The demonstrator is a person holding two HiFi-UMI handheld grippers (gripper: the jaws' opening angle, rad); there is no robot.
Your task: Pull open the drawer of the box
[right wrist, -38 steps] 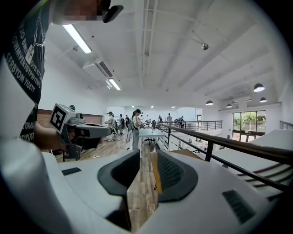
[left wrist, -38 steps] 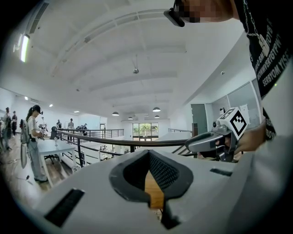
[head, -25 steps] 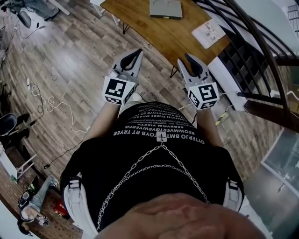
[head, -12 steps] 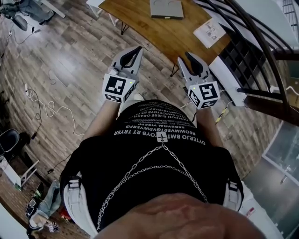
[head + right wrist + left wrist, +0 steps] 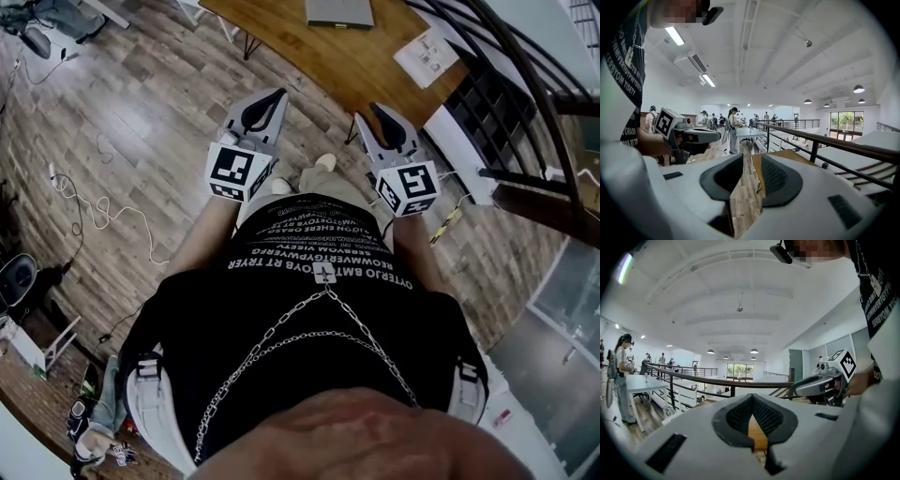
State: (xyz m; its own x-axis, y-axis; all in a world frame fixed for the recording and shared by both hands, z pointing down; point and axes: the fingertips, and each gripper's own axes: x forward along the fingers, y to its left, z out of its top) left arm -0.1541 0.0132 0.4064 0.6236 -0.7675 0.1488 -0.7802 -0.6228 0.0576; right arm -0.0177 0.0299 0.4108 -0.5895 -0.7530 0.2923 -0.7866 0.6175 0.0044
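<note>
A flat grey box lies on the wooden table at the top edge of the head view; I cannot make out its drawer. Both grippers are held side by side in front of the person's chest, well short of the table. My left gripper points toward the table with its fingertips touching and nothing between them. My right gripper stands open with a narrow empty gap. Each gripper view also shows the other one: the right gripper and the left gripper.
A printed sheet lies on the table's right end. A dark curved railing and a white shelf unit run along the right. Cables trail over the wooden floor at left. A shoe shows between the grippers.
The person has stepped toward the table, which has slid up the head view. A shoe has come into sight between the grippers. Both grippers keep the same pose.
</note>
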